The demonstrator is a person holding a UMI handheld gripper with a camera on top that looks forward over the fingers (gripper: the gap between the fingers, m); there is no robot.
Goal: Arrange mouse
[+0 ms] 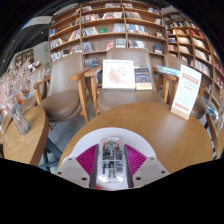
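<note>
A round wooden table filled the foreground of the room. At its far rim, toward twelve o'clock, a propped sheet with a red picture stood upright, with a smaller booklet just beside it at one o'clock. At two o'clock a tall white sign stood tilted near the table's edge. Two tan upholstered chairs stood beyond the table, toward eleven and twelve o'clock. A second wooden table lay at nine o'clock, carrying glass vessels. Bookshelves packed with books lined the back wall from ten o'clock round to two o'clock. The floor between the tables looked grey-blue.
</note>
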